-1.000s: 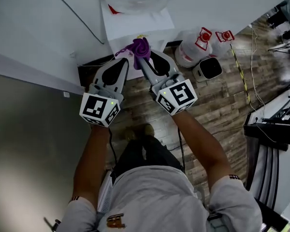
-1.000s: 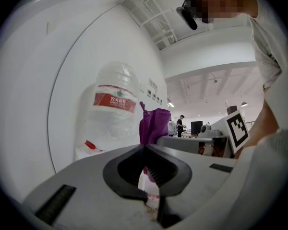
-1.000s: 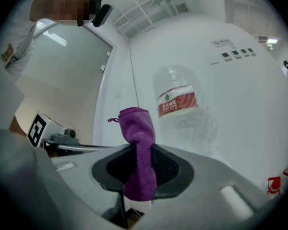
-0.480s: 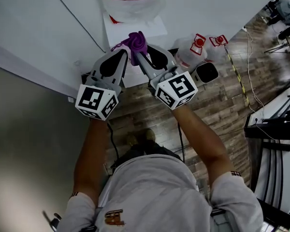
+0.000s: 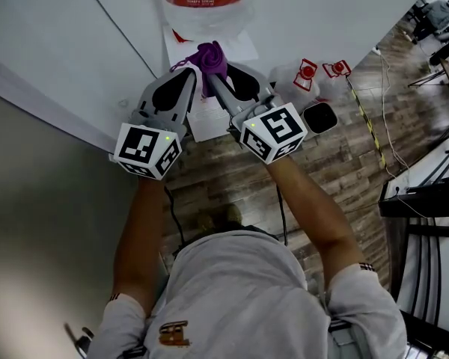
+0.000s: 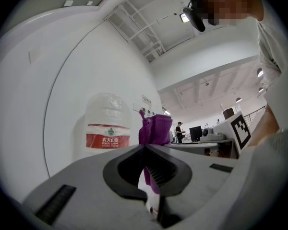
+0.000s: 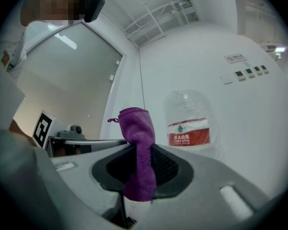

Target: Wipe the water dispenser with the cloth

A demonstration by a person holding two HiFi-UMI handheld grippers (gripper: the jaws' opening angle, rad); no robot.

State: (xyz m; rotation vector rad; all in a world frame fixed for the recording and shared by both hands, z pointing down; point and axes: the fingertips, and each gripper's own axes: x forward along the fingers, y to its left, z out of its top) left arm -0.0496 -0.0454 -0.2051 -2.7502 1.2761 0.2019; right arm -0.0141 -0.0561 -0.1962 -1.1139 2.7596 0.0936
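Raised closer to the bottle (image 5: 203, 0) on the water dispenser (image 5: 210, 120), the right gripper (image 5: 210, 78) has its fingers pinched on the purple cloth (image 5: 212, 57), while the left gripper (image 5: 190, 78) fingers are pressed together.

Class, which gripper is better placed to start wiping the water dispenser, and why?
Right. The right gripper has its fingers shut on the purple cloth, held up close to the water dispenser and its bottle. The left gripper is shut beside the cloth, so it likely cannot wipe.
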